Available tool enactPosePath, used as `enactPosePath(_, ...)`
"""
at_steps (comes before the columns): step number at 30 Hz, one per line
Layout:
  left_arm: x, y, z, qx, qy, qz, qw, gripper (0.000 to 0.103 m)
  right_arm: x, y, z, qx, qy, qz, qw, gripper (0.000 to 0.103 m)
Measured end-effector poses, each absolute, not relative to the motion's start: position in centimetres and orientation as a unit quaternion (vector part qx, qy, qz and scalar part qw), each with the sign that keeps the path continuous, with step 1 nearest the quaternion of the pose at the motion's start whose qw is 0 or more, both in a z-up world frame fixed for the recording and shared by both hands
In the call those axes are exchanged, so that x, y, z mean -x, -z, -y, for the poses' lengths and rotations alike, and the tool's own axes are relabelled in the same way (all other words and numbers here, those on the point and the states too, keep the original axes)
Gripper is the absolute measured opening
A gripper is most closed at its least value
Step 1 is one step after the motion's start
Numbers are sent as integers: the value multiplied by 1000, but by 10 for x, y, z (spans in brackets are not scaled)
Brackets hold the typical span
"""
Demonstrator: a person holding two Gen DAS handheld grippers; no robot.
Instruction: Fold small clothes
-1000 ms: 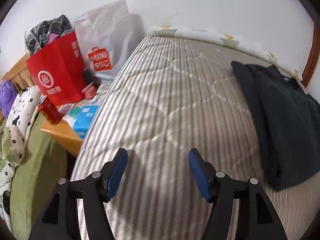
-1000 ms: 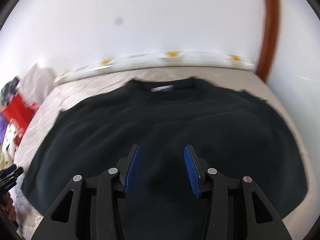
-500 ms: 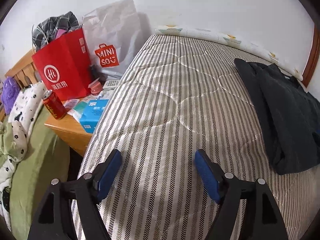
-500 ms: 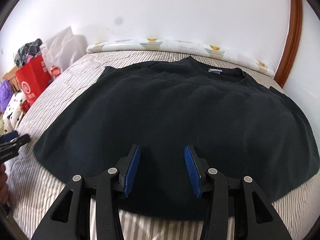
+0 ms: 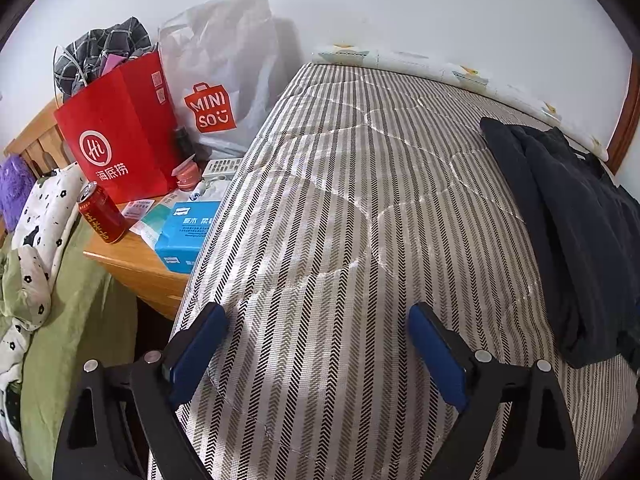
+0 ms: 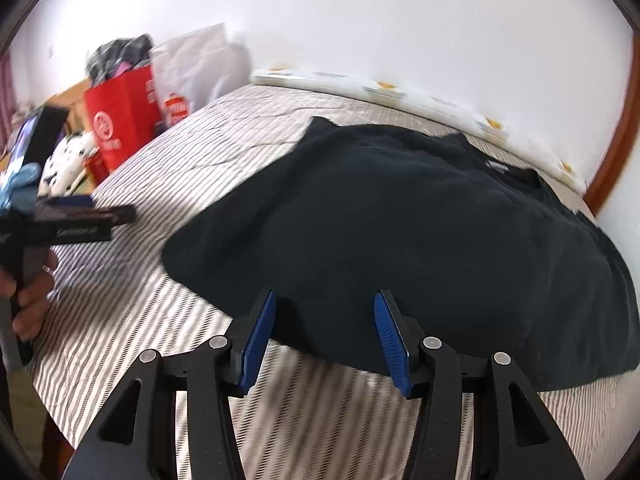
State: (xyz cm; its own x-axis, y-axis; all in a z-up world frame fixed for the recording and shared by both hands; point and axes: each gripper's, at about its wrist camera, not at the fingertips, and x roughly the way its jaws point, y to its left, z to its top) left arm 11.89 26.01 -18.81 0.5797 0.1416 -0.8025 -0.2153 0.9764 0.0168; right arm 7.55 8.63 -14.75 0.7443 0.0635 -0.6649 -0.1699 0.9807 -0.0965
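Note:
A dark navy shirt [image 6: 420, 232] lies spread on the striped mattress [image 6: 140, 320], its collar toward the far wall. My right gripper [image 6: 325, 320] hovers over the shirt's near hem, jaws opening, with nothing pressed between the blue pads. In the left wrist view the same shirt [image 5: 568, 232] lies at the right edge of the mattress [image 5: 340, 220]. My left gripper [image 5: 318, 328] hangs over bare striped fabric well left of the shirt, jaws opening wide and empty. The left gripper [image 6: 84, 220] and the hand holding it also appear at the left of the right wrist view.
Beside the bed stands a wooden nightstand [image 5: 132, 264] with a red paper bag [image 5: 116, 140], a white Miniso bag [image 5: 224, 92], a red can [image 5: 102, 216] and a blue tissue pack [image 5: 184, 232]. Green bedding [image 5: 60, 340] lies at the left. A white wall and wooden frame [image 6: 616, 120] lie behind.
My left jaws have spread wider while staying over the same bare mattress. My right gripper has swung left along the shirt's near hem and rolled, and its jaws have widened a little.

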Motion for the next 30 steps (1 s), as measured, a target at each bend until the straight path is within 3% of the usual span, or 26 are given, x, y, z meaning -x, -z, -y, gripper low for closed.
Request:
enactPosePath(17,-119,189,-262,43,-98,-448,888,95,-97,170,-160,215,-20,-329,919,55)
enactPosePath(20,-118,189,-262,43,-97,-448,888,96,-112,170,-160,212,-8,-333,919,39)
enactPosePath(22,-118,189,-262,42,-96,-449,887,96,-118,168,-160,218,7,-328,919,15)
enactPosePath(30,-117,186,-249,39,-85,-448,889,95,-113,119,-104,89,-68,-309,944,12)
